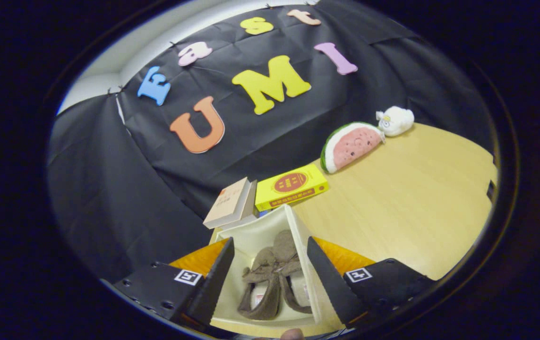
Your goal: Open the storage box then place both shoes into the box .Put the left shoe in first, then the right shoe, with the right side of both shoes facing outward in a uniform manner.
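Wooden table (416, 208) fills the right of the frame. At lower centre, the open storage box (298, 226) holds both shoes (272, 278) side by side, between the gripper (270, 283) fingers, spread wide and empty.

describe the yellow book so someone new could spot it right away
Start at the open box holding the shoes, seen between the open tongs. Just beyond it, by the black cloth wall, lie two books. The yellow book is the bright one with a red oval, right of the beige book.
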